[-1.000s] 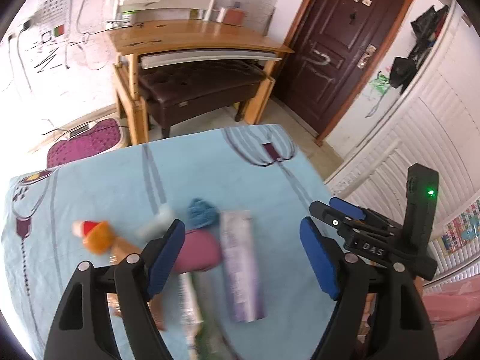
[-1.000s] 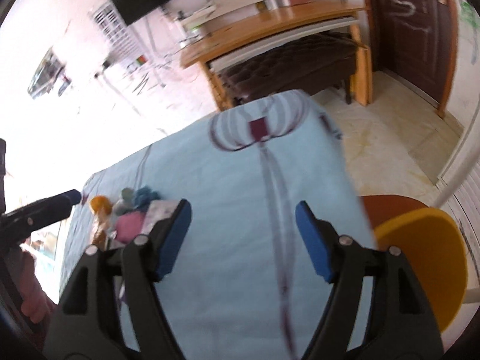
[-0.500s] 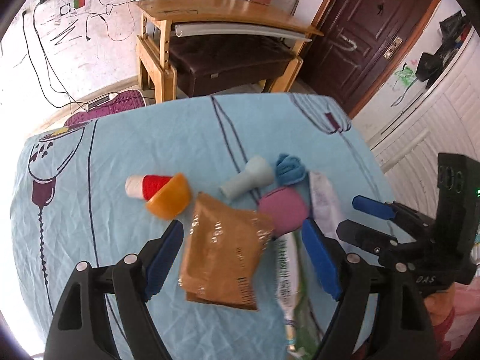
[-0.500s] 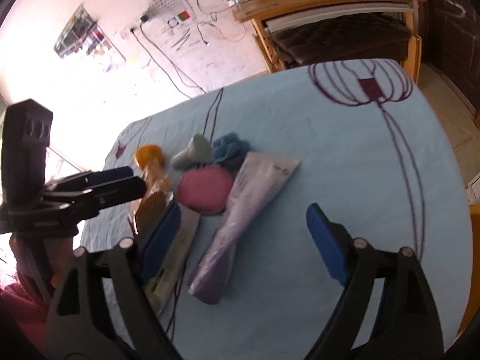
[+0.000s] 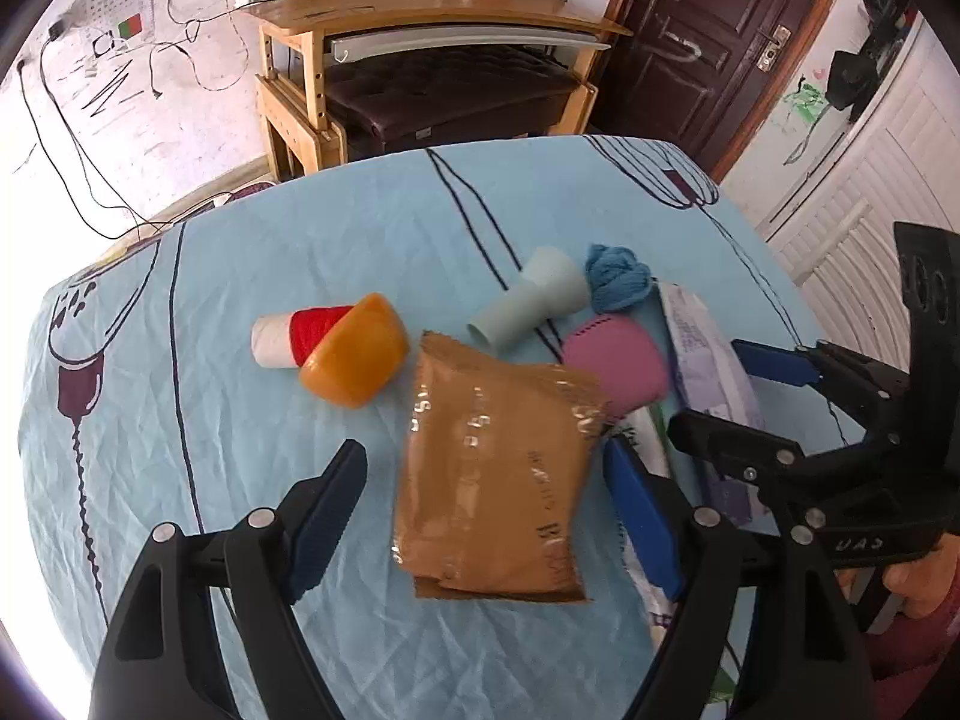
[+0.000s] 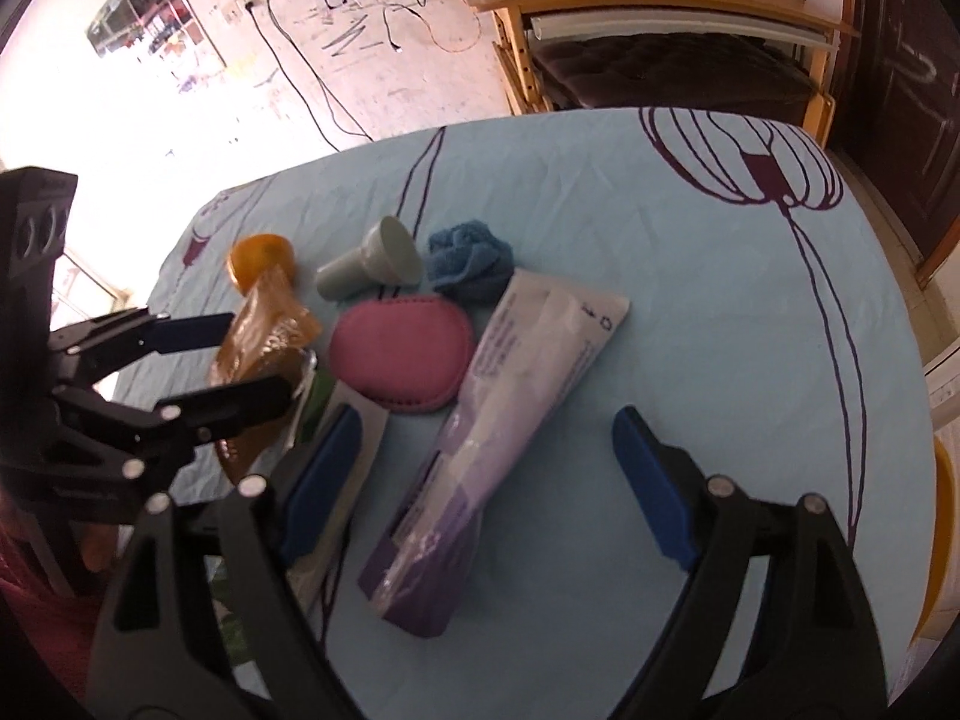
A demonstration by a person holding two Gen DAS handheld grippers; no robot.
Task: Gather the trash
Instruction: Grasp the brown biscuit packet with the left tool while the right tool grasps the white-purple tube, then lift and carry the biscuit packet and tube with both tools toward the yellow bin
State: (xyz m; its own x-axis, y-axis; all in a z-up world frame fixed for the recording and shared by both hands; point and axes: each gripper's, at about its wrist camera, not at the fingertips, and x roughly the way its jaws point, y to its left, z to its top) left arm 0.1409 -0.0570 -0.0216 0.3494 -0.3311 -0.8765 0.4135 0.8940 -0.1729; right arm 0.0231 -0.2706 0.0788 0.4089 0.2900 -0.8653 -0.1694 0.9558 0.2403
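A brown wrapper [image 5: 498, 474] lies on the blue cloth between the open jaws of my left gripper [image 5: 480, 516], just above it. A purple-white pouch [image 6: 510, 396] lies between the open jaws of my right gripper [image 6: 480, 474]. A white-green wrapper [image 5: 651, 444] lies under the pink pad [image 5: 618, 360]. Both grippers are empty. My right gripper also shows in the left wrist view [image 5: 750, 402]; my left gripper also shows in the right wrist view [image 6: 210, 360].
An orange cap [image 5: 357, 351], a red-white spool [image 5: 294, 336], a pale funnel-shaped piece [image 5: 528, 300] and a blue cloth wad [image 5: 618, 276] lie on the table [image 5: 300, 240]. A wooden desk [image 5: 432, 6] stands behind, a yellow stool [image 6: 945, 540] at right.
Both grippers swung left and lowered over the pile. The brown wrapper now lies between my left jaws and the pouch between my right jaws.
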